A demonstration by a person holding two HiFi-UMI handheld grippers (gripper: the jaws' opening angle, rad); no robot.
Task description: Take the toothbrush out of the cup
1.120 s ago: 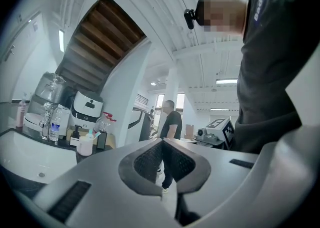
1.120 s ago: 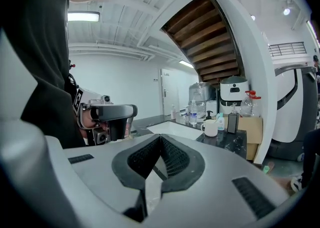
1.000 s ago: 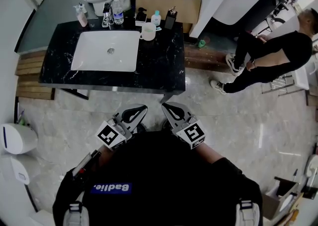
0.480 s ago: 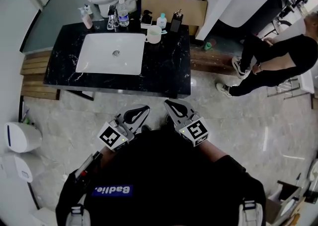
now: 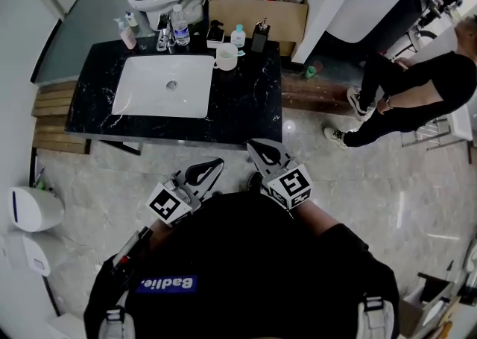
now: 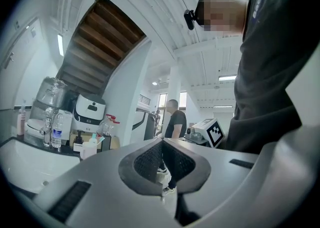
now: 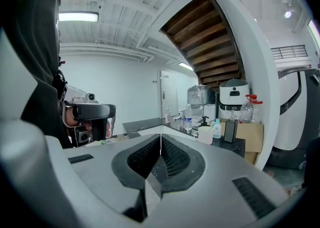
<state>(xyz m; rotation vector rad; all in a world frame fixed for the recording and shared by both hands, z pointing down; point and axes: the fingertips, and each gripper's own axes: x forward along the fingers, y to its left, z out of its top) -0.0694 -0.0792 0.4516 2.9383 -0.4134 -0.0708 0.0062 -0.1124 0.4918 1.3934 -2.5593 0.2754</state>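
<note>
My right gripper (image 5: 257, 150) has edged toward the counter (image 5: 246, 106) — it and my left gripper (image 5: 212, 166) are pressed together, empty.

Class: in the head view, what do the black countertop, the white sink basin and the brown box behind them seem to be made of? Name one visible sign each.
Black countertop: polished marble or an imitation, judging by the white veins.
White rectangular sink basin: probably glazed ceramic; smooth, even white.
Brown open box: cardboard; matt tan walls, open top.
</note>
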